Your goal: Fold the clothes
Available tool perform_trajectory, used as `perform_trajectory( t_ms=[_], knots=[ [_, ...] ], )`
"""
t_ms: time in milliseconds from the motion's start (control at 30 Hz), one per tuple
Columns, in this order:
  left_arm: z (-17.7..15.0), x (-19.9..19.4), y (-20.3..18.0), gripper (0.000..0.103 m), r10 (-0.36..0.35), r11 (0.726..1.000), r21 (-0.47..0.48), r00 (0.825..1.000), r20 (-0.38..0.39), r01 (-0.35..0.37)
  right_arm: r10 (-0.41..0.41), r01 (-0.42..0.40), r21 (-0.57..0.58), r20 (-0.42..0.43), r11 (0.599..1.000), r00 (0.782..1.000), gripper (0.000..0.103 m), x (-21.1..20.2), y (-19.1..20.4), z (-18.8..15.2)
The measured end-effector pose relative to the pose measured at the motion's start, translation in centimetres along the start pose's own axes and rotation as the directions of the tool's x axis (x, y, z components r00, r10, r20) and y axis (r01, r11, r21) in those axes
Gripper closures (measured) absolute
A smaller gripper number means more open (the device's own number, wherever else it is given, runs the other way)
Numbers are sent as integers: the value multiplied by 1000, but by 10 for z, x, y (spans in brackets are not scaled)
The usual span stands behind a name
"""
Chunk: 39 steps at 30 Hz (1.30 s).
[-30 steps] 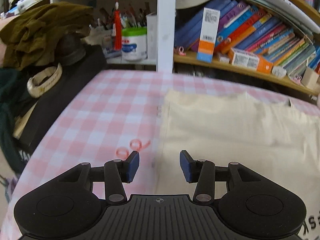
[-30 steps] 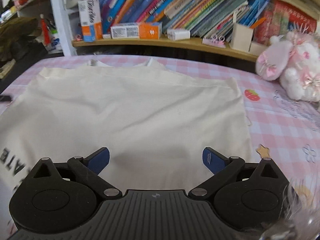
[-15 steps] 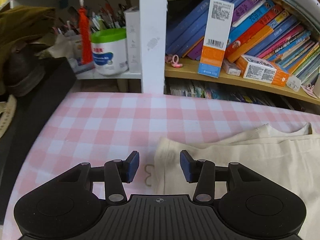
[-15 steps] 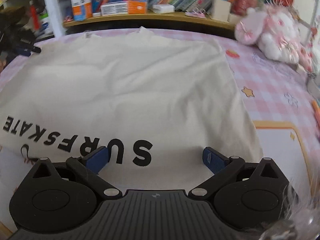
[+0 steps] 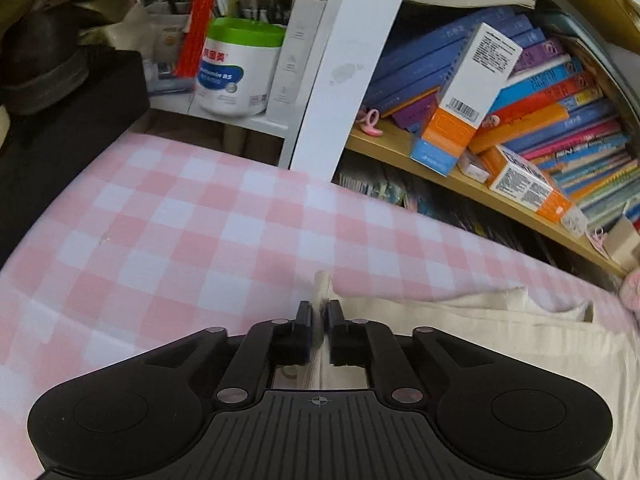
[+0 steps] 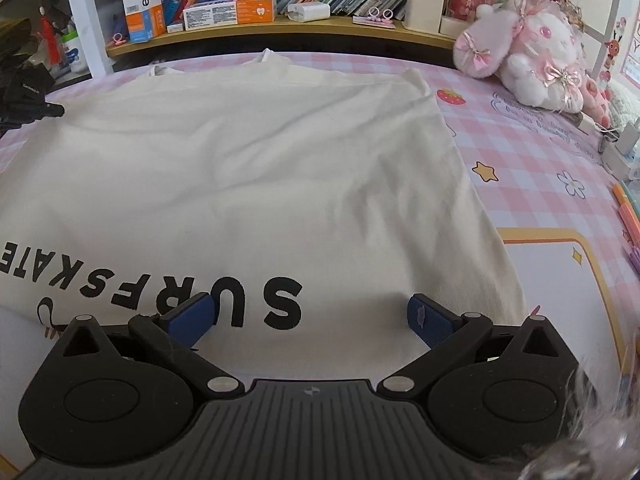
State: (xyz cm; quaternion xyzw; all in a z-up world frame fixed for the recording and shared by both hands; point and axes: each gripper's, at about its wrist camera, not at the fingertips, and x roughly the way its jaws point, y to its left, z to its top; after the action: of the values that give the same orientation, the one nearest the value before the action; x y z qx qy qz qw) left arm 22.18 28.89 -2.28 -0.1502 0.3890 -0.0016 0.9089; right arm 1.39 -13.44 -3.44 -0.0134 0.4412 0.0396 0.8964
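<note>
A cream T-shirt point(image 6: 256, 168) with black SURFSKATE lettering lies spread flat on the pink checked table cover point(image 5: 168, 240). In the left wrist view my left gripper point(image 5: 319, 312) is closing its jaws on the shirt's far left corner point(image 5: 322, 280), and the cloth stands pinched up between the pads. The rest of the shirt point(image 5: 500, 344) trails off to the right. In the right wrist view my right gripper point(image 6: 312, 312) hangs open just above the near hem of the shirt, over the letter S, with nothing between its blue pads point(image 6: 192, 314).
A bookshelf point(image 5: 520, 120) with books and boxes runs along the far edge of the table. A white post point(image 5: 348, 64) and a green-lidded tub point(image 5: 236, 72) stand at the back left. A pink plush toy point(image 6: 528, 48) sits at the far right, dark clothes point(image 5: 48, 80) at the left.
My left gripper moved forward to the shirt's far left corner and closed on it. My right gripper drew back toward the near hem, bringing the lettering into view, and stayed open.
</note>
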Motion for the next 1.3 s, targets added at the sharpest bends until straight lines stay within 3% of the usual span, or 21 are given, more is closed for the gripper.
perform_trajectory(
  t_ms=[33, 233, 267, 333, 400, 633, 700, 833, 1000, 1133, 1300],
  knots=[
    [-1, -5, 1, 74, 12, 1000, 3, 1000, 9, -12, -1, 1, 2, 0, 1000, 1000, 0, 0, 0, 0],
    [-29, -55, 3, 71, 12, 999, 43, 998, 56, -15, -10, 9, 13, 5, 1000, 1000, 0, 0, 1, -2],
    [-37, -65, 1, 67, 21, 998, 54, 998, 61, -25, -8, 8, 12, 5, 1000, 1000, 0, 0, 1, -2],
    [-54, -86, -5, 47, 49, 997, 63, 996, 80, -54, -5, 5, 9, 4, 1000, 1000, 0, 1, 1, -1],
    [-71, -105, -14, 39, 60, 995, 69, 993, 97, -67, 6, -6, -1, -1, 1000, 1000, 0, 1, 0, 0],
    [-107, -147, -70, 26, 69, 977, 195, 994, 87, -85, 96, -97, -13, -24, 995, 995, 0, -18, -12, -1],
    [-111, -150, -83, 24, 76, 977, 193, 994, 79, -91, 123, -122, 19, -24, 992, 992, 0, -28, -24, -6],
    [-127, -158, -105, 10, 90, 986, 133, 992, 86, -101, 160, -156, 101, -33, 983, 987, 0, -41, -51, -14],
    [-153, -166, -135, 5, 135, 984, 106, 987, 87, -144, 229, -215, 219, -43, 952, 972, 6, -48, -86, -22],
    [-177, -178, -155, 3, 81, 991, 99, 990, 118, -93, 286, -259, 305, -46, 916, 957, 15, -47, -112, -28],
    [-198, -182, -174, 3, 62, 991, 111, 996, 70, -70, 378, -340, 393, -21, 855, 926, 29, -41, -136, -29]
  ],
)
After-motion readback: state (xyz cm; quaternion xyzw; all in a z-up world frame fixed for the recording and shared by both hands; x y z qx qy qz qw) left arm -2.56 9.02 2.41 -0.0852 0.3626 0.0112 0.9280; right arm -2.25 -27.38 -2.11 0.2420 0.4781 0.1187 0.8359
